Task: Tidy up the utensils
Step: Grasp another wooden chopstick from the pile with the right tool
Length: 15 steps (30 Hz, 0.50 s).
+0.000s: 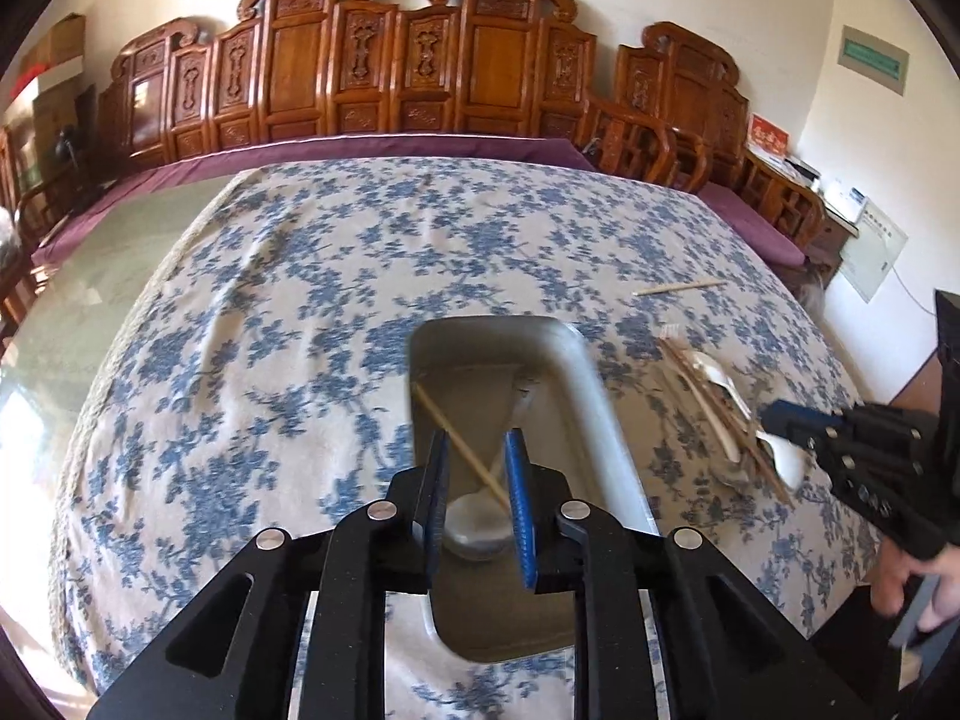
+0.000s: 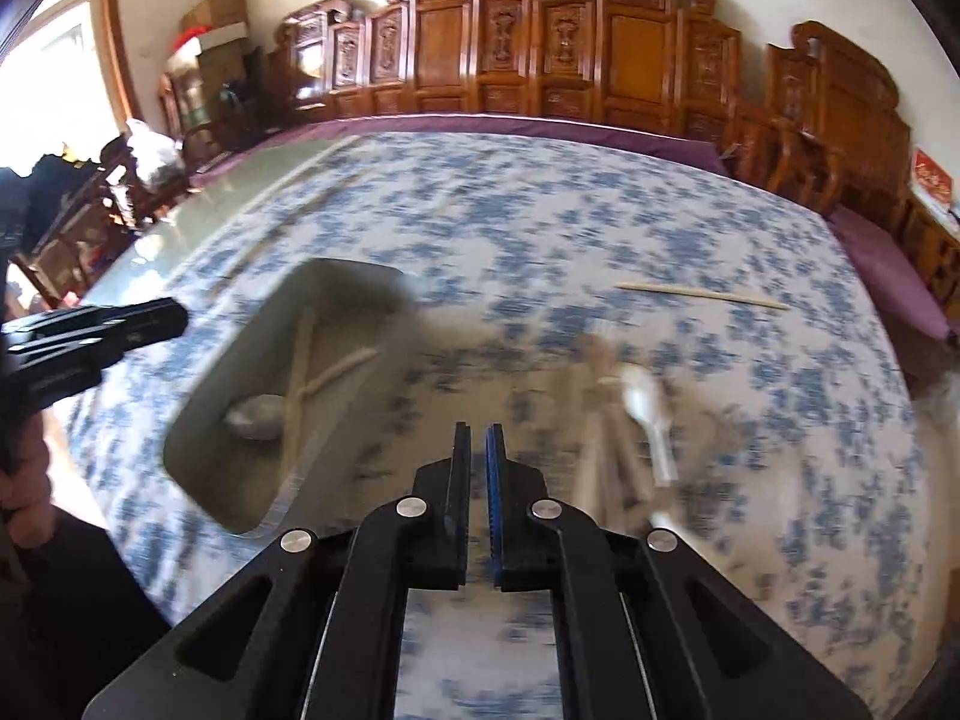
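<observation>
Left tongs [image 1: 477, 450] being held slightly spread over tray [image 1: 576, 360], chopstick [image 1: 462, 450] lying inside unpinched, right tongs [image 2: 478, 438] being kept pressed together, empty, above worktop [image 2: 540, 228].

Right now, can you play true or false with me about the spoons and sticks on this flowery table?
1. A white spoon lies inside the grey tray. True.
2. The grey tray is empty. False: it holds the spoon and a chopstick.
3. One lone chopstick lies by itself on the tablecloth, apart from the pile of utensils. True.
4. The right gripper is carrying a spoon. False: its jaws are nearly together with nothing between them.
5. The tablecloth is plain red. False: it is pale with blue flowers.
6. The left gripper hangs over the tray, jaws apart. True.
</observation>
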{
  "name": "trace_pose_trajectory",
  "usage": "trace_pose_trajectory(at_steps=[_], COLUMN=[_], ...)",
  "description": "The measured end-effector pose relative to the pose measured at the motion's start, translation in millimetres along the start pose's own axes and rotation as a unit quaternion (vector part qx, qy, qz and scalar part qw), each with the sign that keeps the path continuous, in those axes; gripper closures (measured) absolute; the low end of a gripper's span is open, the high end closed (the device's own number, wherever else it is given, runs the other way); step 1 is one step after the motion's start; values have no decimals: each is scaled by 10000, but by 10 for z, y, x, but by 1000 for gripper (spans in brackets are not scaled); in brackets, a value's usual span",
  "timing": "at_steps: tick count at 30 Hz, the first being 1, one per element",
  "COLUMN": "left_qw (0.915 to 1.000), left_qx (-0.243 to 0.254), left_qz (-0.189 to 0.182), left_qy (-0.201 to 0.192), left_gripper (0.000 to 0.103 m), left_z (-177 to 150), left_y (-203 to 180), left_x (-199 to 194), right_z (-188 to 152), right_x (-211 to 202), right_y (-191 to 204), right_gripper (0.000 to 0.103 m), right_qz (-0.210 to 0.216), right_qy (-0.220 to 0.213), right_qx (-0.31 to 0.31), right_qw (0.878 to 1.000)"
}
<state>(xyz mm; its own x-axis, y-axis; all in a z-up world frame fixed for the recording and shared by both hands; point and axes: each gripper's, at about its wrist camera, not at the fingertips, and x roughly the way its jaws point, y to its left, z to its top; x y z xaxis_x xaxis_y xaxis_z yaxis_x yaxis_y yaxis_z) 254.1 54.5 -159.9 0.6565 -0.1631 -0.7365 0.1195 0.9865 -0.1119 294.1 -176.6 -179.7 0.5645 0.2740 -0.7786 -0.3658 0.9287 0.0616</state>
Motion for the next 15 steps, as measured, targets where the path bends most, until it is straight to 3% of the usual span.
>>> trace_pose_trajectory(at_steps=[2, 6, 11, 15], left_qw=[10000, 9997, 9990, 9981], left_qx=[68, 152, 314, 519], left_qz=[-63, -170, -285, -297], left_qy=[11, 36, 118, 138], left_gripper=[81, 73, 70, 60], left_z=[-2, -9, -36, -60], left_y=[-76, -220, -467, -719], left_x=[21, 68, 143, 199], right_z=[-18, -83, -176, -257], right_x=[71, 197, 164, 66], right_y=[-124, -300, -545, -763], right_gripper=[89, 89, 89, 80], right_qz=[-88, -252, -422, -542], right_qy=[88, 233, 266, 248], right_qx=[32, 88, 284, 433], right_qw=[9999, 9994, 9983, 9973])
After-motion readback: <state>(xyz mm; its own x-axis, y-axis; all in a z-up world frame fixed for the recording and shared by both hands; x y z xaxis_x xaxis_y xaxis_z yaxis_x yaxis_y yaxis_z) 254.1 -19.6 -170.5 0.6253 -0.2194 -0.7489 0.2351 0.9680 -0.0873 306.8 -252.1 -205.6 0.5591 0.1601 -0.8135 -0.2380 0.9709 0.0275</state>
